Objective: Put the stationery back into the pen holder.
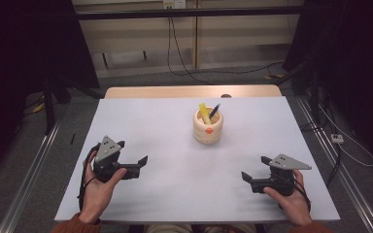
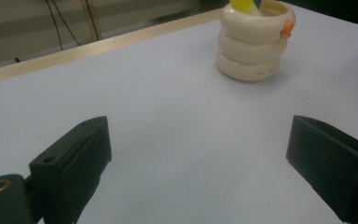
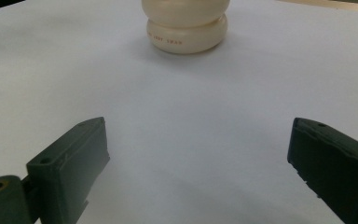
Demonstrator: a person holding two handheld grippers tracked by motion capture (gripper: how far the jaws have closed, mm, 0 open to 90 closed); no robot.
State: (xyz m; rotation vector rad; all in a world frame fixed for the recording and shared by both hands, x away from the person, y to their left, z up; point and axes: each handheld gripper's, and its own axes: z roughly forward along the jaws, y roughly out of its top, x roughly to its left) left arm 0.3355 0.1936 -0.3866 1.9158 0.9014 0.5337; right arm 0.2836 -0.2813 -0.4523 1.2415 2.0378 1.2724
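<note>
Table: white top across the middle of the high view, wood edge along its far side, bare but for one item.

Holder: cream, ringed, upright, just right of centre in the high view; at upper right in the left gripper view; at top centre in the right gripper view. Small orange knob on the side facing the bottom of the frame.

Left gripper: lower left of the high view, held in a hand, jaws spread wide, nothing between them. Same spread seen in the left gripper view, bare table between the black jaws.

Right gripper: lower right of the high view, held in the other hand, jaws likewise wide apart and empty. Confirmed in the right gripper view.

Yellow marker and dark pen: leaning in the holder, tips above the rim.

Stage, as judged: both grippers well apart from the holder, one to each side, pointed inward; no contact made. Both items seated in the holder, so either nothing begun or placing finished; cannot tell which. Any reach toward the holder remaining.
</note>
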